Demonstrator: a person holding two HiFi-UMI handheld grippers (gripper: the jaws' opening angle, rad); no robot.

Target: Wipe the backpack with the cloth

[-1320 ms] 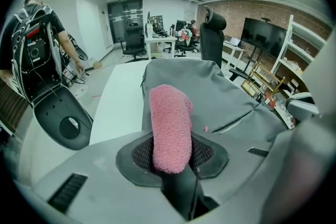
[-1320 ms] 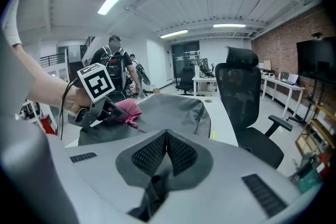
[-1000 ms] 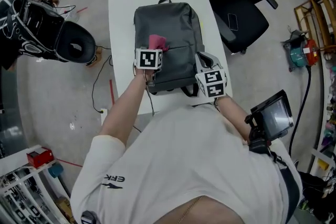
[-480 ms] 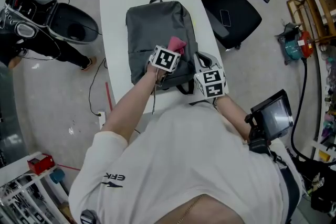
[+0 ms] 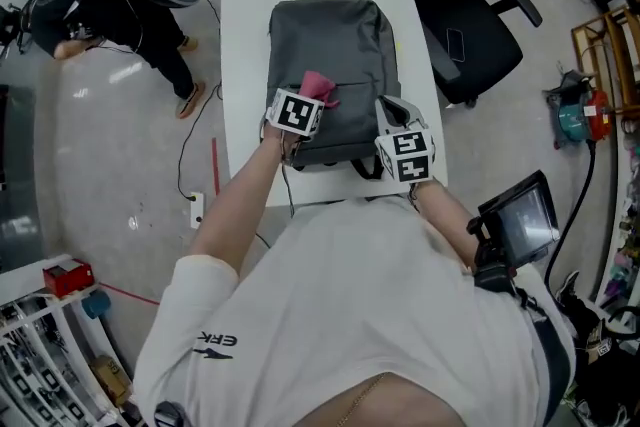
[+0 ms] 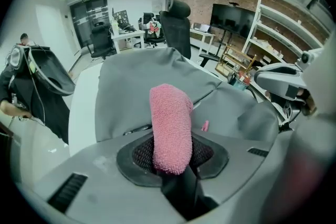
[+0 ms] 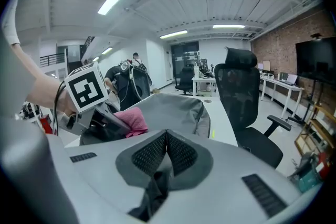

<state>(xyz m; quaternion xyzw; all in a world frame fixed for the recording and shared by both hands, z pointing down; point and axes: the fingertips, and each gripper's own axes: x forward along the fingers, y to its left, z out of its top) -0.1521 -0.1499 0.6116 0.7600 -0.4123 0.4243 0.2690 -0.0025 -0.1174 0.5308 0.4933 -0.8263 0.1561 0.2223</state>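
A grey backpack (image 5: 335, 45) of smooth matte fabric lies flat in the upper middle of the head view, on a white table (image 5: 245, 65) with rounded corners. Its carry loop points toward the top of the frame. The left gripper (image 6: 172, 157) is clamped on a pink cloth (image 6: 170, 126) of nubby terry. The cloth stands up from between the black mesh pads as a rounded, folded roll, and in the head view it sits over the lower half of the backpack's front panel. In the left gripper view the bag's surface shows soft creases and a seam line behind the cloth. The right gripper (image 7: 167, 140) sits at the bag's lower right corner in the head view. Its two mesh-textured pads are pressed together into a ridge with nothing visible between them. A black padded office chair (image 5: 460, 5) stands to the right of the table.
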